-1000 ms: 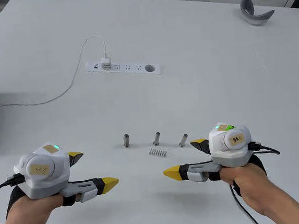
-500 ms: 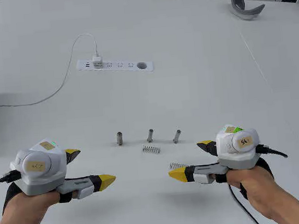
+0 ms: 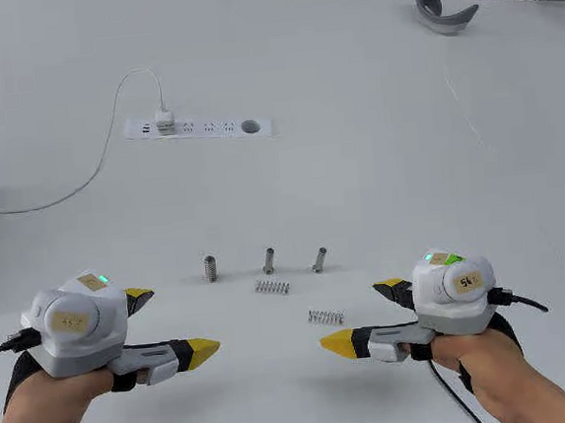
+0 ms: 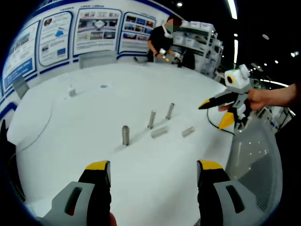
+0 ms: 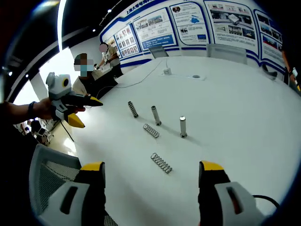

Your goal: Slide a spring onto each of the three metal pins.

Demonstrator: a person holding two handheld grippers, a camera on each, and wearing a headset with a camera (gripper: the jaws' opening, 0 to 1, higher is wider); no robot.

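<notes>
Now, three pins [image 3: 269, 260] (leftmost with a spring [image 3: 210, 269]), two loose springs [image 3: 271, 288], left tool [image 3: 173, 322] and right tool [image 3: 361, 314] wide, empty.

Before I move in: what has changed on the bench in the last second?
The right gripper drew back from the right pin, uncovering a second loose spring its lower finger had hidden. Nothing was gripped or released. Otherwise only the camera shifted: left gripper open, other loose spring in place, left pin wearing its spring, middle pin and right pin bare.
</notes>
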